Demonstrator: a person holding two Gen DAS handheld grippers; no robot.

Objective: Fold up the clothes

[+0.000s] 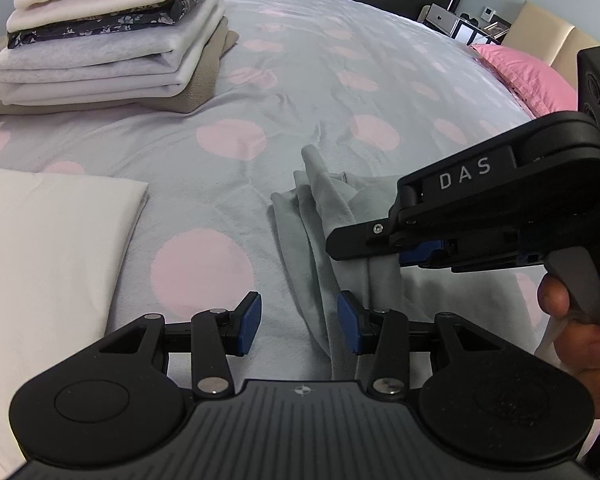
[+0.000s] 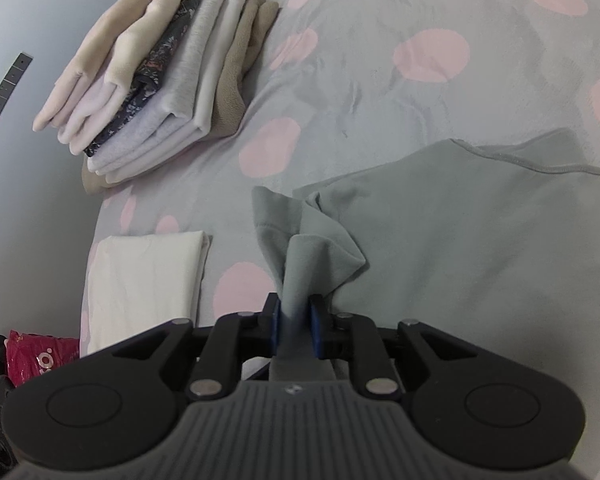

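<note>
Grey-green garment (pink-dotted bedspread)

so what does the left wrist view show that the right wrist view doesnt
Only the left wrist view shows the open left gripper, the right gripper from outside with the hand holding it, and a pink pillow.

Only the right wrist view shows the right gripper's pads clamped on a bunched sleeve, the grey garment spread flat with its hem, and a red bag.

Both show the garment, the folded stack, the white folded cloth and the polka-dot bedspread.
</note>
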